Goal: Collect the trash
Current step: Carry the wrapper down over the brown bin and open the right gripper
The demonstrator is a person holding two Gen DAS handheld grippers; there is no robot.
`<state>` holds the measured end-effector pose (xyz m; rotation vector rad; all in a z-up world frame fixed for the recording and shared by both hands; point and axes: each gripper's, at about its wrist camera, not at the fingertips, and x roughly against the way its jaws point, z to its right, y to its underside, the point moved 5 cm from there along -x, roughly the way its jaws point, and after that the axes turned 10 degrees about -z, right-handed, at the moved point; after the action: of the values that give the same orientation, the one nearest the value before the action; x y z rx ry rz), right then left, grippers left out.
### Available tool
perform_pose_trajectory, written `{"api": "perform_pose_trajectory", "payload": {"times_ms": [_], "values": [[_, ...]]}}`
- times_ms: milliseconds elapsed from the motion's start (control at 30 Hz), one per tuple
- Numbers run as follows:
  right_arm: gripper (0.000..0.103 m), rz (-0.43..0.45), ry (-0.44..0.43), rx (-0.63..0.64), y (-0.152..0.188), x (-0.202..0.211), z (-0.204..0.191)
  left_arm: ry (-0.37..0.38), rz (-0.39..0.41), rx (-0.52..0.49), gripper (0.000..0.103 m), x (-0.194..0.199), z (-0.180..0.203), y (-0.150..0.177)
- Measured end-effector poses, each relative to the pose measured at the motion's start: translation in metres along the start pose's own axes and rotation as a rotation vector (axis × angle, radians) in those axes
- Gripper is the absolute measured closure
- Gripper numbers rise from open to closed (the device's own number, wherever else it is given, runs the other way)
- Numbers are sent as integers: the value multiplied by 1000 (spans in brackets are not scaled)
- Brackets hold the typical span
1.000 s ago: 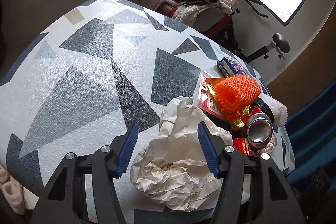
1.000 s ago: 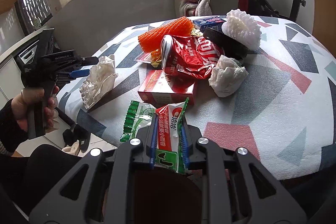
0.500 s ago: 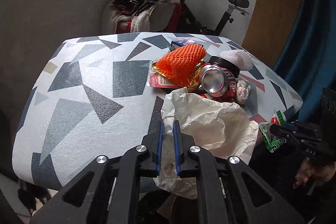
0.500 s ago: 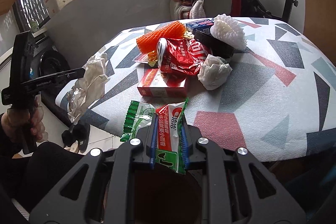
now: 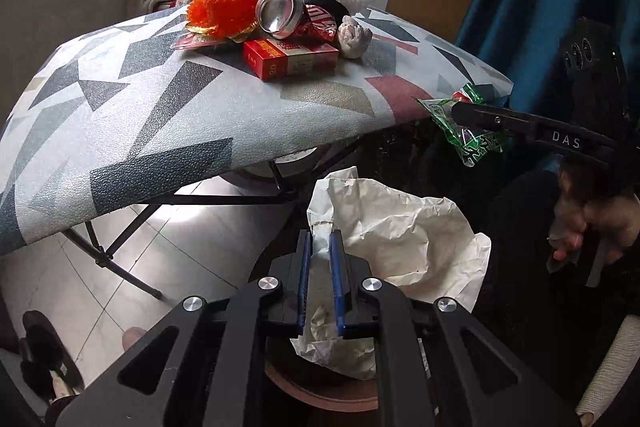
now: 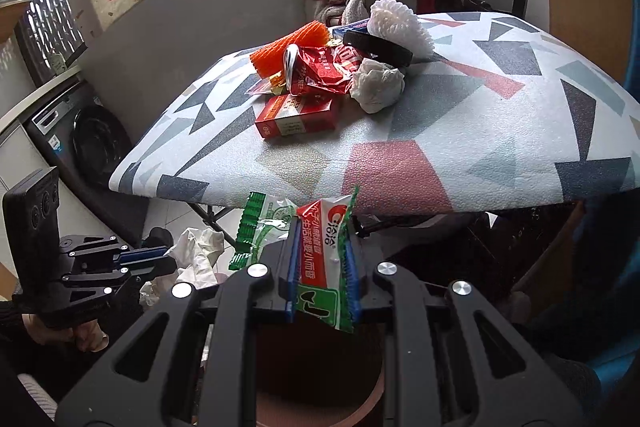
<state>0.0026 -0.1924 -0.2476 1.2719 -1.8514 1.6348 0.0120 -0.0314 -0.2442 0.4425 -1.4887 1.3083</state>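
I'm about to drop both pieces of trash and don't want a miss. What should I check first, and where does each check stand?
1. Left gripper shut on the crumpled white paper: ok.
2. Right gripper shut on the red-and-green snack wrapper: ok.
3. Both loads clear of the table edge: ok.
4. Brown round container rim below both grippers: ok, though whether it is the bin, cannot tell.
5. Paper fully over the opening: cannot tell; it spreads wide to one side.
6. Trash left on the table: not ok; red box, crushed can and orange foam net remain.
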Motion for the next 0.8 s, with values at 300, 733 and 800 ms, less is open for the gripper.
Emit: {"api": "perform_pose_trajectory", "payload": {"times_ms": [300, 733, 800], "values": [[81, -40, 10, 9, 4, -12, -2, -35, 128, 78, 17, 26, -14, -8], [81, -327, -20, 288, 40, -80, -60, -232, 290, 187, 6, 83, -64, -7], [81, -393, -20, 324, 50, -93, -66, -232, 272, 209, 6, 80, -70, -5]]}}
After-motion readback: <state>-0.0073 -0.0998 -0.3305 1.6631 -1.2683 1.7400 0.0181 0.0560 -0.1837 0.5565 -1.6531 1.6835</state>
